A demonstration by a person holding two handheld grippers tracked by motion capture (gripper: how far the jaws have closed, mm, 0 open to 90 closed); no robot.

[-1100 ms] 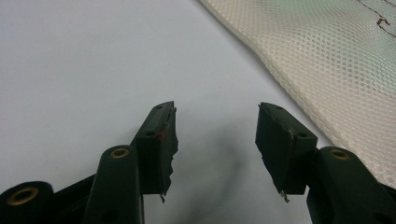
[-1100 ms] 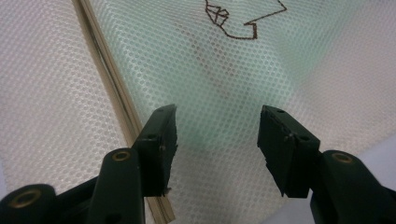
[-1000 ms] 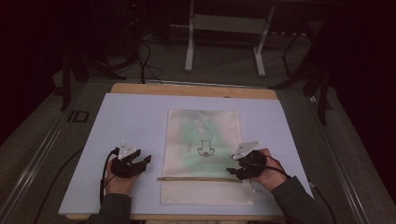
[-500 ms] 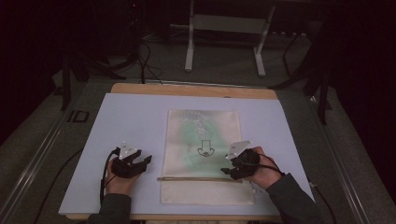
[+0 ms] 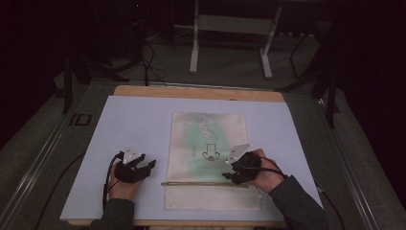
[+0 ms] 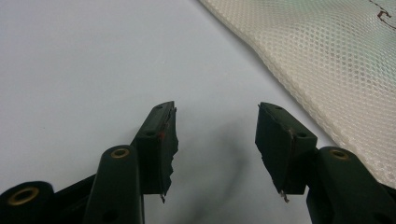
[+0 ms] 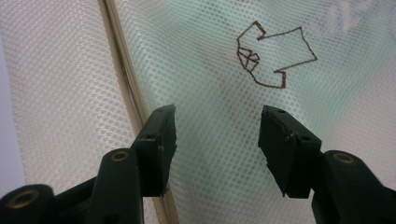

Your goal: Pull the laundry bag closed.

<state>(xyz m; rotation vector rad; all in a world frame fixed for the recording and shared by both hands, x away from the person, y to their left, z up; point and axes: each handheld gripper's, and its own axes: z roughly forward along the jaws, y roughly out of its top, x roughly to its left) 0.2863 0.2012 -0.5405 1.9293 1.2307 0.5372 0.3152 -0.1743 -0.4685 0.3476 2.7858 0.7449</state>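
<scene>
The mesh bag (image 5: 209, 160) lies flat at mid-worktop (image 5: 134, 124). It looks light, soft and limp; judged best gripped at an edge or the zipper (image 5: 203, 183) line. Left tool (image 5: 139, 168), jaws apart, rests just left of it. Right tool (image 5: 234, 171), jaws apart, hovers over the bag's near right.

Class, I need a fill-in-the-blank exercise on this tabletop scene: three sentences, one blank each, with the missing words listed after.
1. The mesh bag lies flat on the ____ sheet covering the table.
2. Seen along its own jaws, the right gripper is ____, hovering above the mesh beside the brown outline drawing.
3. In the high view, the left gripper sits to the ____ of the bag, over bare sheet.

Missing words: white; open; left
</scene>
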